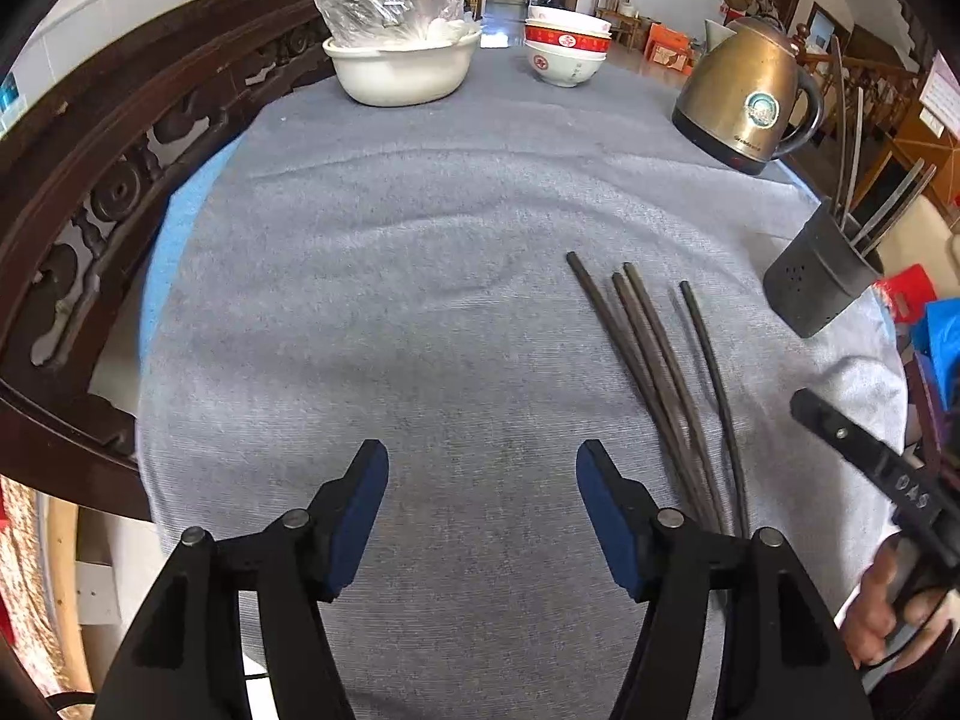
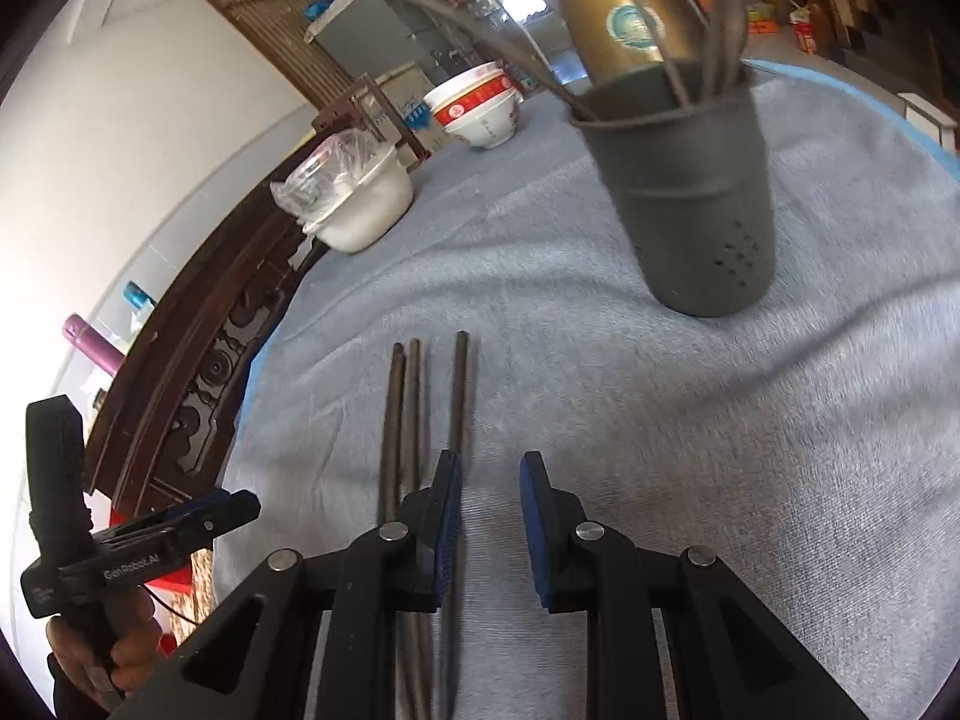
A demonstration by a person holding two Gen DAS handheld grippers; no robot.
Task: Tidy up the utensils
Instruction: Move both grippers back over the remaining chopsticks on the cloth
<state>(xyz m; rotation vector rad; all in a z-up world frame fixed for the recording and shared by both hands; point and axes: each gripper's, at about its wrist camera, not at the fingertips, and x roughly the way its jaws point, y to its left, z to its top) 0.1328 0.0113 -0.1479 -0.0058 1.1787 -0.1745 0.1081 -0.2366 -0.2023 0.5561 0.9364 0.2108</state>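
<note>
Left gripper: your left gripper (image 1: 483, 468) points down at the grey tablecloth (image 1: 420, 276) with its blue-padded jaws spread wide and nothing between them. Only bare cloth shows in the gap.

Right gripper: your right gripper (image 2: 491, 468) hangs low over the cloth with a narrow gap between its blue pads (image 2: 447, 516). The pads press on nothing. One chopstick runs just under the left pad; whether it touches that pad you cannot tell from here.

Loose chopsticks: four dark chopsticks (image 1: 660, 372) lie on the cloth in a loose fan, tips spread apart at the far end and drawn together at the near end. In the left wrist view they lie just right of the left gripper's right finger, and their near ends pass under it.

Chopstick holder: the dark grey holder (image 2: 684, 192), with small holes low in its wall, stands on the cloth beyond the loose chopsticks and to their right. Several chopsticks and utensil handles lean out of its top.

Kettle: a brass-coloured electric kettle (image 1: 744, 96) stands behind the holder, near the far right edge of the table.

Bowls: a white bowl holding a plastic-wrapped dish (image 1: 402, 60) sits at the far edge, and a stack of red-and-white bowls (image 1: 567, 54) is beside it.

Hands: your right hand (image 1: 882, 606) grips its handle at the lower right of the left wrist view.
</note>
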